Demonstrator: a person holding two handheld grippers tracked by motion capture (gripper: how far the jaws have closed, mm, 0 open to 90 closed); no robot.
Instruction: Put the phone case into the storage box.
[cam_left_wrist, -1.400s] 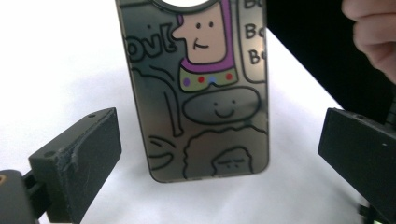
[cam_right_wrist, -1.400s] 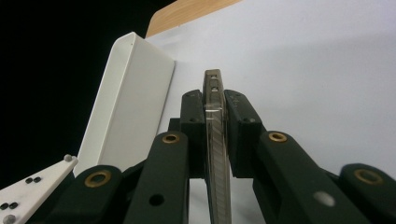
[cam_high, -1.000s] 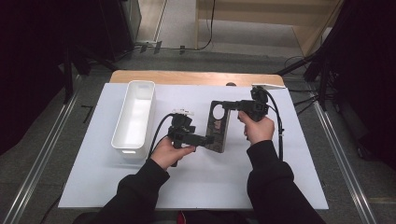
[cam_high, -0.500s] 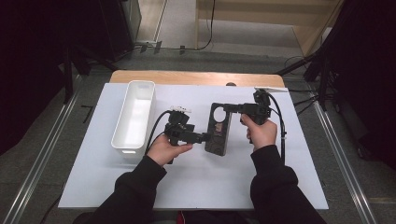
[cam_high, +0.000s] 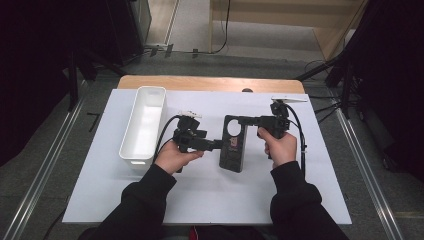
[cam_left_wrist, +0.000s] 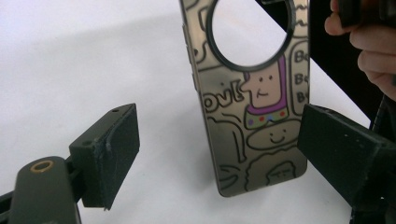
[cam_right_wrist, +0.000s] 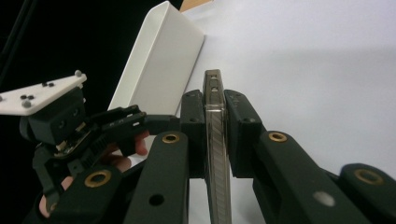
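A dark phone case (cam_high: 234, 144) with cartoon drawings is held over the white-covered counter (cam_high: 210, 200), clamped edge-on in the right hand-held gripper (cam_right_wrist: 215, 135). The left hand-held gripper (cam_left_wrist: 219, 154) straddles its lower end, jaws apart after closing a little, one pad at the case's edge. A white bin (cam_high: 145, 122) stands well left.

We've bare tabletop (cam_high: 210, 195) near us and far right; the white bin (cam_high: 145, 122) blocks the left.
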